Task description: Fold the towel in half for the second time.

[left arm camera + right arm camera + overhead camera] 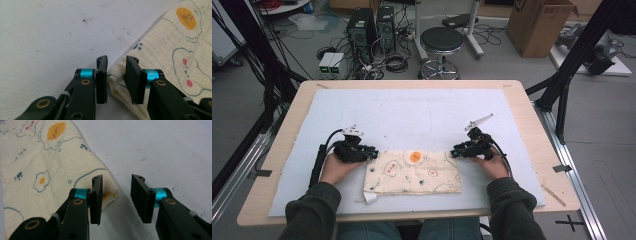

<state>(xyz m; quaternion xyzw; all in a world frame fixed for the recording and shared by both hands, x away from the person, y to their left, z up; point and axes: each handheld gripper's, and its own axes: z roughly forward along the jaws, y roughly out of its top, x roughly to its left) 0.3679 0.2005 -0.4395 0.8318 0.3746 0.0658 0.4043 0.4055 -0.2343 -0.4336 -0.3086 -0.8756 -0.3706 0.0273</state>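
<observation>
Cloth [413,172] corners between both grippers' fingers

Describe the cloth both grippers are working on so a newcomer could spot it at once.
On the wooden table lies a large white mat. At the mat's near edge, between the left gripper and the right gripper, sits a folded cream cloth. Its fried-egg prints and orange yolk mark it out as the one patterned item there.

High view: fixed above the person's side, facing forward and down, far enough to take in the whole table [522,107]. Each tool view rides low, looking along its own 2 jaws, very close to the mat. All 3 views share the printed cloth [412,172] [175,50] [37,170].
</observation>
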